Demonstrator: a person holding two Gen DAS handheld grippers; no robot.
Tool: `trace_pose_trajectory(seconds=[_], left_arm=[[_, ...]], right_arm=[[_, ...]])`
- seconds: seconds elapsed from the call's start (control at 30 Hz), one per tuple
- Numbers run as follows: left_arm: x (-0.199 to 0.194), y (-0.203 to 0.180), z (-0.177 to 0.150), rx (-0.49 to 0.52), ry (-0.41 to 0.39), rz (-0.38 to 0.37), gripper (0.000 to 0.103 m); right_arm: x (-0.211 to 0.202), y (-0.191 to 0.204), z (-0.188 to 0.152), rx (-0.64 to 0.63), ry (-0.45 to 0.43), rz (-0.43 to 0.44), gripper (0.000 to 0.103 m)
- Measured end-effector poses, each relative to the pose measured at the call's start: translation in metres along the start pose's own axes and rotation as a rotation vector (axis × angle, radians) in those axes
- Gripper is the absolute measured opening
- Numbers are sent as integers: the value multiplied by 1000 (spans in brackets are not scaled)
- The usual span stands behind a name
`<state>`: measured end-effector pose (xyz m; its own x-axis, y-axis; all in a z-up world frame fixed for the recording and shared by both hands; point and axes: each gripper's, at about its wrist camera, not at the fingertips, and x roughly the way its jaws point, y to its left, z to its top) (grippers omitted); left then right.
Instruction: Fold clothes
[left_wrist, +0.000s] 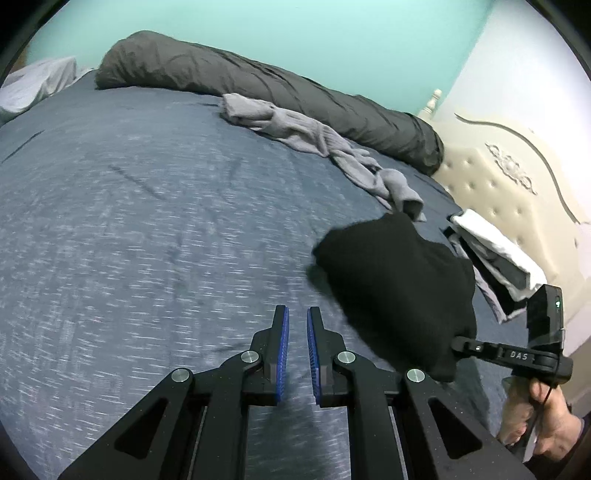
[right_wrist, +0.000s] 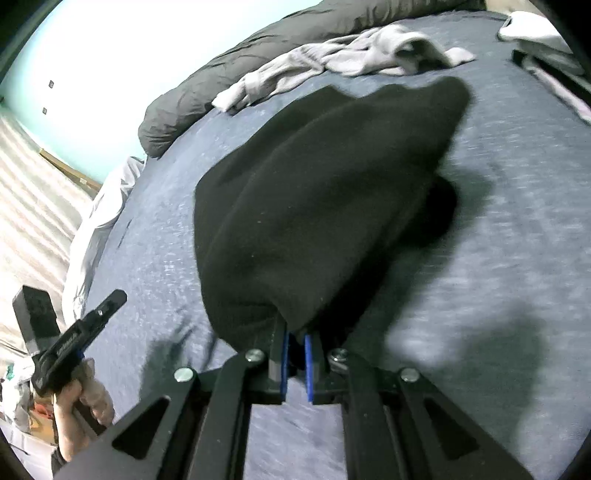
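While clamped by one edge in the right gripper (right_wrist: 295, 341), with blue pads pinching the cloth, one black garment (right_wrist: 325, 192) hanging bunched over the blue-grey bedspread (left_wrist: 147, 221), long axis running away from the jaws toward the headboard (left_wrist: 498, 177). Left gripper (left_wrist: 297, 317) nearly closed, pads a slit apart, nothing between. One grey garment (left_wrist: 314, 136) crumpled beyond, one dark rolled duvet (left_wrist: 258, 85) behind it, one folded stack (left_wrist: 495, 254) at the bed's edge, just beside the black cloth.

A blue-grey bed (left_wrist: 147, 221) stretched ahead of my claws; a grey garment (left_wrist: 314, 140), dark duvet roll (left_wrist: 258, 92) and folded stack (left_wrist: 495, 254) lay beyond.
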<state>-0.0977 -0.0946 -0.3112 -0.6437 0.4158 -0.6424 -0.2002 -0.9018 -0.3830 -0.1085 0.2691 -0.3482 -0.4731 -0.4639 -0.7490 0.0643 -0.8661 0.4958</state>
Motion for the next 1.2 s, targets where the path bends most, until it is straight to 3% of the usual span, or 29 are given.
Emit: trace_pose_trajectory(seconds=[0.27, 0.43, 0.77, 0.83, 0.93, 1.0, 1.13, 1.2], left_arm=[[19, -54, -1, 73, 25, -53, 11], [36, -83, -5, 113, 59, -93, 11], [71, -130, -20, 176, 165, -193, 12], [78, -141, -23, 197, 186, -197, 16], [82, -149, -25, 199, 200, -202, 29], [83, -150, -24, 179, 198, -208, 54], [91, -149, -21, 137, 206, -223, 57], [98, -149, -20, 111, 211, -229, 57]], right_arm=[[-50, -59, -1, 28, -11, -90, 6], [-70, -75, 9, -7, -2, -116, 6], [-68, -118, 16, -18, 104, -130, 7], [-68, -122, 15, -22, 122, -122, 8], [-73, -120, 16, -27, 114, -129, 10], [-84, -118, 17, -47, 83, -153, 15], [-106, -121, 21, -31, 12, -125, 40], [-109, -123, 26, -19, -1, -103, 41]])
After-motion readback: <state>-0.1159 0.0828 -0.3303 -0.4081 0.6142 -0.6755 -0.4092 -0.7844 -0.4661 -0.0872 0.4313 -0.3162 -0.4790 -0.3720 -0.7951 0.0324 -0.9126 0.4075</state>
